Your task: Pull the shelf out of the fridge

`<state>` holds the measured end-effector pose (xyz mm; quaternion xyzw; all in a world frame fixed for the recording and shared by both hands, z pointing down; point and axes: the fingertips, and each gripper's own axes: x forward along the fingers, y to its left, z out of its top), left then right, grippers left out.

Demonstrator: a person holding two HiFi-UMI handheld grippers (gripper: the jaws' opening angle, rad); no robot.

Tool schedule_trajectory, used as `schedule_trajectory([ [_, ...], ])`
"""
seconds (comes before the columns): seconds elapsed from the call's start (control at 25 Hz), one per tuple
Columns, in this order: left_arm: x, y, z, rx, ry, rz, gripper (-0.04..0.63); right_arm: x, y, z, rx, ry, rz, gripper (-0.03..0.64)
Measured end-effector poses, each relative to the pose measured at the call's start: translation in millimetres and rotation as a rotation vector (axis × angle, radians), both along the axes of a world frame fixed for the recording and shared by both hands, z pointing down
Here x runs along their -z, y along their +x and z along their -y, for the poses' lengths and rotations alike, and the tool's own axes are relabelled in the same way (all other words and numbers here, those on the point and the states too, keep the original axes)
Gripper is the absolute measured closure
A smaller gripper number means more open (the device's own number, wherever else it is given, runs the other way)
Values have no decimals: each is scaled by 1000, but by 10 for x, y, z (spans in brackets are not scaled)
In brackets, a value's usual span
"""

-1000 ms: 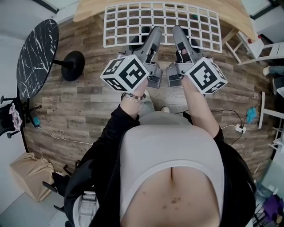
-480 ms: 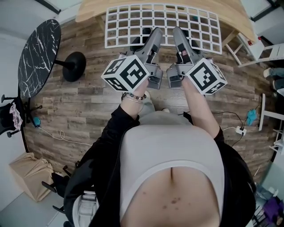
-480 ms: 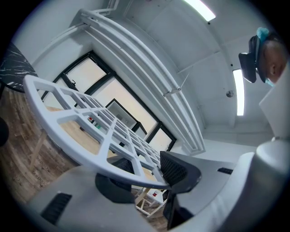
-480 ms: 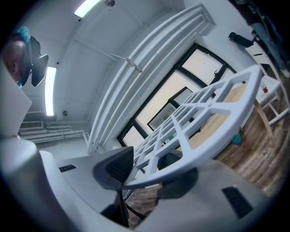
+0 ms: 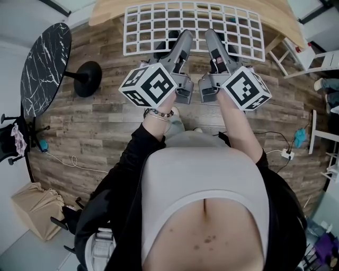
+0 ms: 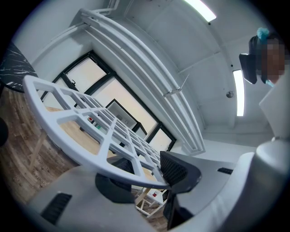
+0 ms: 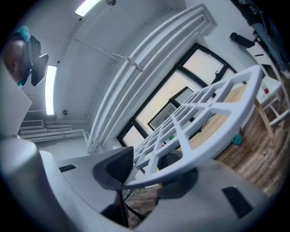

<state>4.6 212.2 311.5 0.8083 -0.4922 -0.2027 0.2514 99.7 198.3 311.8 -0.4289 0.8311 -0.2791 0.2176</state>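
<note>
Both tongs grip the shelf (image 5: 194,26), a white open grid, by its near rim. L tongs (image 5: 177,45) clamp left of centre and R tongs (image 5: 218,45) right of centre, close side by side, each w/ its marker cube toward the person.

In L gripper view, the rim of the shelf (image 6: 90,158) runs btw the two dark pads of the L tongs (image 6: 149,176). One pad is above the rim, one below, both pressed on it. R gripper view shows the same mirrored: R tongs (image 7: 147,176) closed on the rim, w/ the rest of the shelf (image 7: 217,136) stretching away.

Shelf is in the air, roughly level, out in front of the person above the wood floor (image 5: 106,122). In head view its far edge overlaps a light wooden tabletop (image 5: 108,10).

A round black marble table (image 5: 45,69) is well off to the left, a brown bag (image 5: 37,209) low left on the floor, and a white cable (image 5: 74,161) runs nearby.
</note>
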Motion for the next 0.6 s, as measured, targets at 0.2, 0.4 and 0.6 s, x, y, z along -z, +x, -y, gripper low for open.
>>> schedule_trajectory([
  [0.2,4,-5,-17,0,0,3,420,-2,-7,-18,-2,-3,-2,448],
  [0.4,9,-3,-22,-6,0,-1,420,5,-4,-27,-9,-1,-5,448],
  [0.6,-6,-14,-31,-5,-2,-6,420,5,-15,-35,-10,1,-12,448],
])
